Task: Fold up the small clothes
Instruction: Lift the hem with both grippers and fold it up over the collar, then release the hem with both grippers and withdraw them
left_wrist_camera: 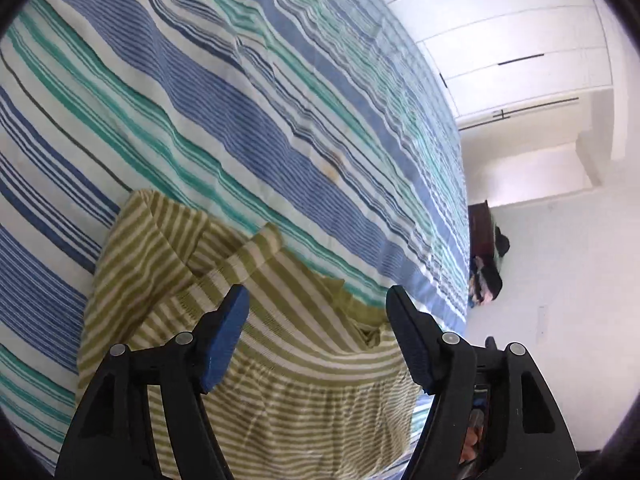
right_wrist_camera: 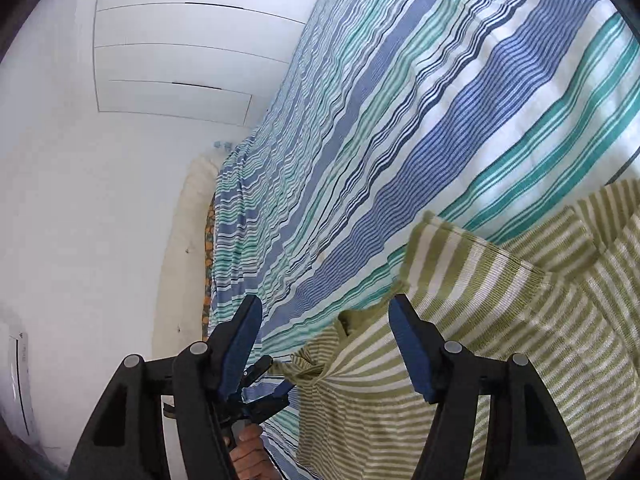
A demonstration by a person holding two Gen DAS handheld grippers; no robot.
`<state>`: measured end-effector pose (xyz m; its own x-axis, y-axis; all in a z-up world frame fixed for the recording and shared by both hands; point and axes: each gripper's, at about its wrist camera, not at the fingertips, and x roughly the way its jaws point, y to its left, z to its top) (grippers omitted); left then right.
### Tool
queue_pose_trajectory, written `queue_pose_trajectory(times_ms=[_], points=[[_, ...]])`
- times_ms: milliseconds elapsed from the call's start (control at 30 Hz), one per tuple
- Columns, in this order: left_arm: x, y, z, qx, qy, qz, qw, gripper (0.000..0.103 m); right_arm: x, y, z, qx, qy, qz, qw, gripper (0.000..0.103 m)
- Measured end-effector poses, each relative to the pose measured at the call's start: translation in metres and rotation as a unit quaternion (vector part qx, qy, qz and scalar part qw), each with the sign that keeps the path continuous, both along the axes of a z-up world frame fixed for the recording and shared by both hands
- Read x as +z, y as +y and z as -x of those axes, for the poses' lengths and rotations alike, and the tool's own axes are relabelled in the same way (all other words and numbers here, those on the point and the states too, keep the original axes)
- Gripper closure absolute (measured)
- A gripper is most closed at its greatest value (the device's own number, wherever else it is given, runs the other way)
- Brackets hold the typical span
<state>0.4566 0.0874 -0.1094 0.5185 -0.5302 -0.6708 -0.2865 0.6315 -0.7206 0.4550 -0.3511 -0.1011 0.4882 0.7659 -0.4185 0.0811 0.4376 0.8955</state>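
A small green-and-white striped garment (left_wrist_camera: pixel 256 320) lies rumpled on the bed, partly folded over itself. It also shows in the right wrist view (right_wrist_camera: pixel 500 320). My left gripper (left_wrist_camera: pixel 318 300) is open just above the garment, holding nothing. My right gripper (right_wrist_camera: pixel 326 312) is open over the garment's collar edge, holding nothing. The left gripper (right_wrist_camera: pixel 266 390) shows low in the right wrist view, at the garment's edge.
The bed is covered by a blue, teal and white striped sheet (left_wrist_camera: pixel 240 100), also seen in the right wrist view (right_wrist_camera: pixel 440 100). White wardrobe doors (left_wrist_camera: pixel 520 40) stand beyond the bed. Dark items (left_wrist_camera: pixel 486 256) lie on the white floor beside the bed edge.
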Motion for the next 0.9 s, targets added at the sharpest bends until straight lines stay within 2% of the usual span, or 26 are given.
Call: queue_pose_trajectory(times_ms=[100,200,267,333,400,433,467,500,533,567,633,667,733,767,833,867,900], points=[[0.024,-0.001,0.014,-0.026,-0.028,-0.085,0.9957,0.027,0.018,0.011,0.005,0.037,-0.023,0.075,0.996,0.037],[0.023,-0.023,0.045,-0.098,-0.036,-0.168,0.9802,0.027,0.019,0.024,0.025,0.103,-0.045,0.163,0.98,0.037],[0.01,-0.046,0.076,-0.154,-0.034,-0.228,0.961,0.026,0.016,0.036,0.045,0.147,-0.06,0.234,0.959,0.037],[-0.013,-0.07,0.11,-0.2,-0.028,-0.293,0.9346,0.025,0.009,0.043,0.074,0.182,-0.08,0.305,0.931,0.037],[-0.042,-0.092,0.134,-0.239,-0.003,-0.359,0.9022,0.024,-0.008,0.048,0.103,0.209,-0.09,0.369,0.901,0.037],[-0.054,-0.096,0.143,-0.244,0.003,-0.39,0.8876,0.024,-0.024,0.044,0.119,0.228,-0.081,0.403,0.883,0.037],[-0.057,-0.098,0.15,-0.237,-0.007,-0.407,0.8819,0.022,-0.037,0.045,0.128,0.247,-0.067,0.436,0.863,0.037],[-0.053,-0.097,0.154,-0.226,-0.013,-0.412,0.8827,0.022,-0.046,0.041,0.138,0.252,-0.072,0.459,0.849,0.037],[-0.048,-0.095,0.155,-0.216,-0.007,-0.407,0.8875,0.022,-0.042,0.037,0.147,0.246,-0.086,0.469,0.844,0.037],[-0.042,-0.091,0.157,-0.204,-0.001,-0.392,0.8969,0.022,-0.035,0.032,0.154,0.234,-0.092,0.478,0.842,0.037],[-0.031,-0.085,0.168,-0.184,-0.01,-0.357,0.9157,0.021,-0.015,0.026,0.165,0.207,-0.107,0.477,0.848,0.037],[-0.027,-0.084,0.174,-0.177,-0.013,-0.353,0.9185,0.019,-0.001,0.027,0.17,0.195,-0.125,0.469,0.852,0.037],[-0.028,-0.082,0.185,-0.168,-0.008,-0.368,0.9145,0.015,0.008,0.026,0.179,0.182,-0.147,0.468,0.852,0.034],[-0.033,-0.08,0.189,-0.163,0.003,-0.38,0.9104,0.015,0.006,0.036,0.174,0.183,-0.143,0.474,0.849,0.032],[-0.042,-0.07,0.199,-0.145,0.032,-0.401,0.904,0.017,-0.018,0.037,0.168,0.194,-0.114,0.499,0.837,0.032],[-0.043,-0.064,0.207,-0.135,0.044,-0.401,0.9048,0.02,-0.035,0.031,0.166,0.197,-0.082,0.507,0.835,0.032],[-0.04,-0.057,0.215,-0.126,0.046,-0.393,0.9098,0.021,-0.044,0.023,0.167,0.189,-0.06,0.489,0.849,0.032]])
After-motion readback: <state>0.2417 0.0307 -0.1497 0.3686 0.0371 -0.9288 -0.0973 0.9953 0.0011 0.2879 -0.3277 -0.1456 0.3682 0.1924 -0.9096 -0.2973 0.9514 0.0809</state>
